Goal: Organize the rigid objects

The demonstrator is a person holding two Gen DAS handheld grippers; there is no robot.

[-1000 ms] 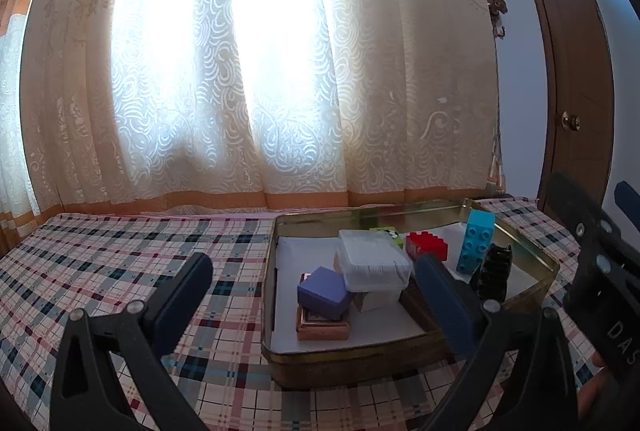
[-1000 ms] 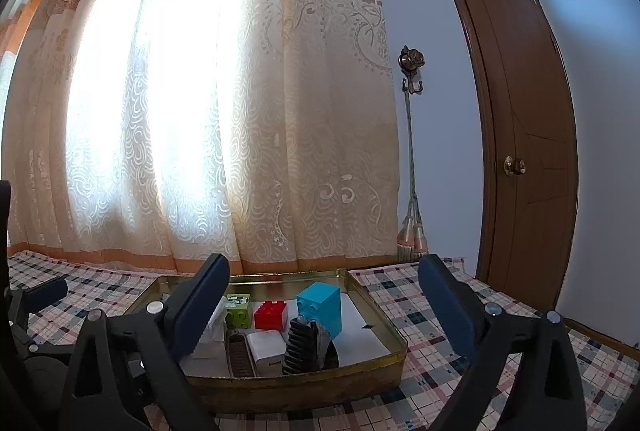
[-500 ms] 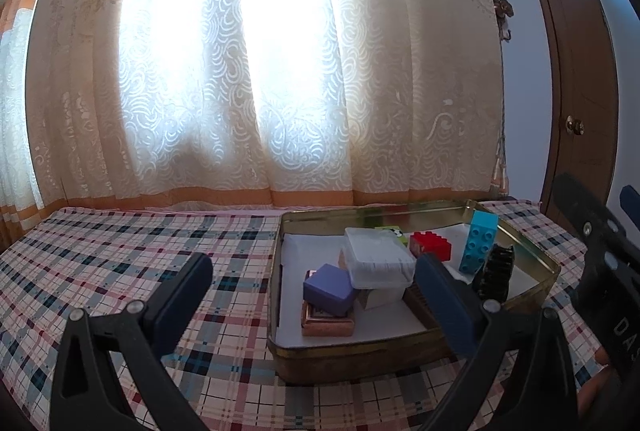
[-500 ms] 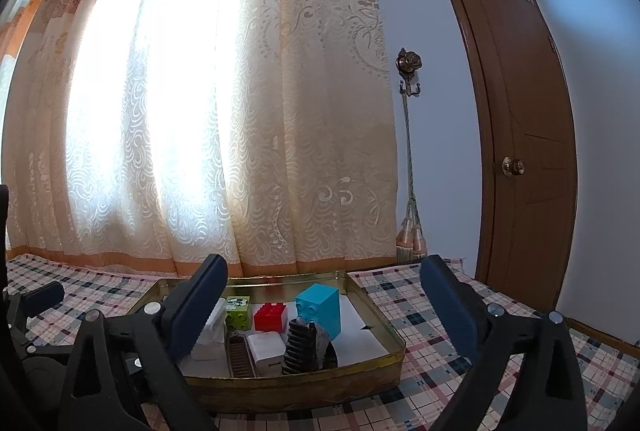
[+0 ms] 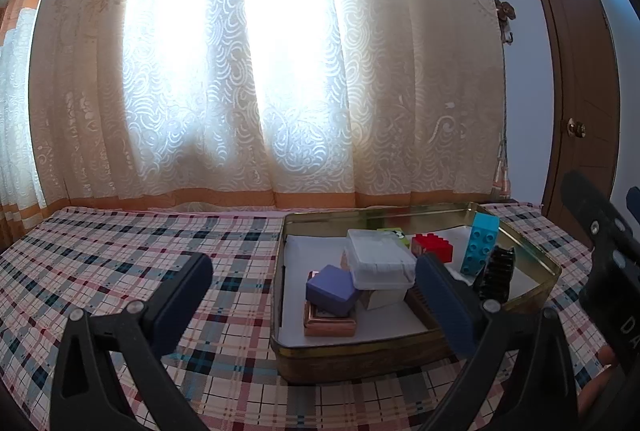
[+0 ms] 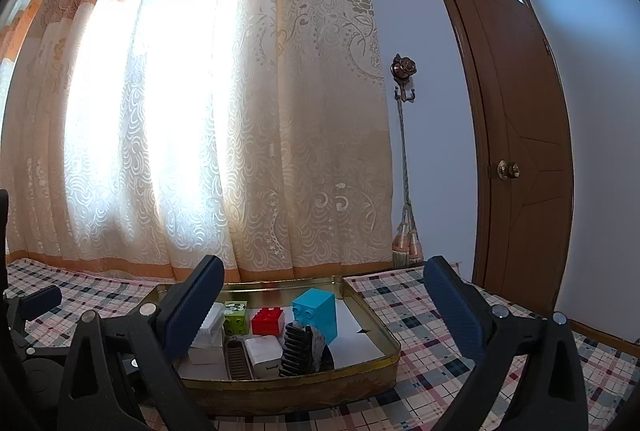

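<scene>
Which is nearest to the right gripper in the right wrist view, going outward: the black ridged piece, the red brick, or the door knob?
1. Black ridged piece: near front of the gold tin, between the open jaws of the right gripper.
2. Red brick: mid tin, behind it.
3. Door knob: far right, on the door across the room.

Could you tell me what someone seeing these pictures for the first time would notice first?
The sunlit lace curtain fills the background behind the checked tablecloth. Next comes the gold tin tray on the cloth, packed with small things: a tall blue brick standing upright at the far right, a red brick beside it, and a purple box stacked on a copper one near the front. Both open grippers, left and right, frame the tray, empty.
</scene>
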